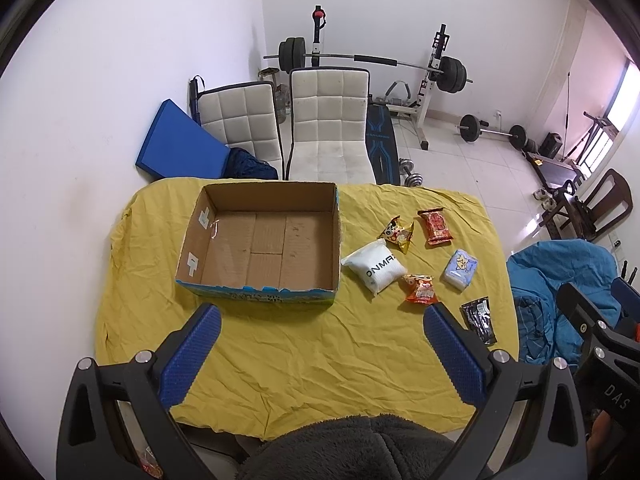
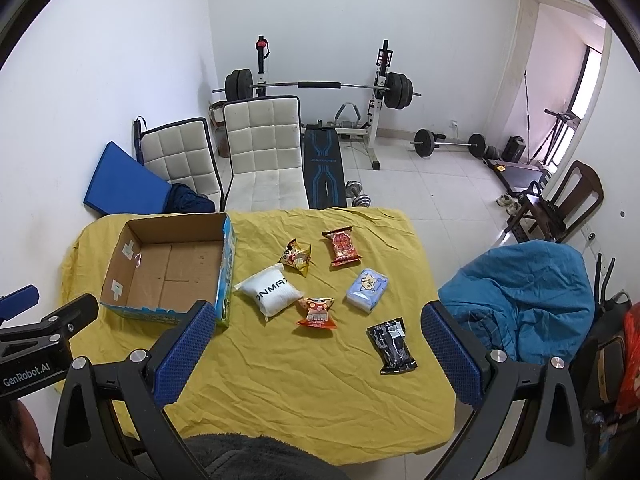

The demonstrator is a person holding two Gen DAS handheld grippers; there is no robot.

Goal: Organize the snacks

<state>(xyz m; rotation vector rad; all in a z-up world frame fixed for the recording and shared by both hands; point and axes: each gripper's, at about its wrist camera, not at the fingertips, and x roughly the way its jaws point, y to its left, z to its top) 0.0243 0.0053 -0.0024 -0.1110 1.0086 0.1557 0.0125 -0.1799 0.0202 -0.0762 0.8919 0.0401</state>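
An empty cardboard box [image 1: 260, 240] [image 2: 168, 272] sits at the left of the yellow-clothed table [image 1: 312, 352] [image 2: 320, 380]. Right of it lie several snacks: a white pack [image 1: 375, 266] [image 2: 272, 290], a yellow pack [image 1: 397, 234] [image 2: 298, 257], a red pack [image 1: 436, 226] [image 2: 343, 247], an orange pack [image 1: 421, 289] [image 2: 318, 312], a light-blue pack [image 1: 460, 269] [image 2: 367, 289] and a black pack [image 1: 479, 319] [image 2: 392, 346]. My left gripper [image 1: 322, 312] hovers open near the table's front, holding nothing. My right gripper [image 2: 320, 312] hovers open above the snacks, also holding nothing.
Two white chairs [image 1: 328, 128] stand behind the table, with a blue mat [image 1: 180, 144] at the wall. A blue bundle [image 2: 524, 292] lies right of the table. Weight equipment [image 2: 320, 88] fills the back of the room. A dark fleece garment [image 1: 352, 448] is at the near edge.
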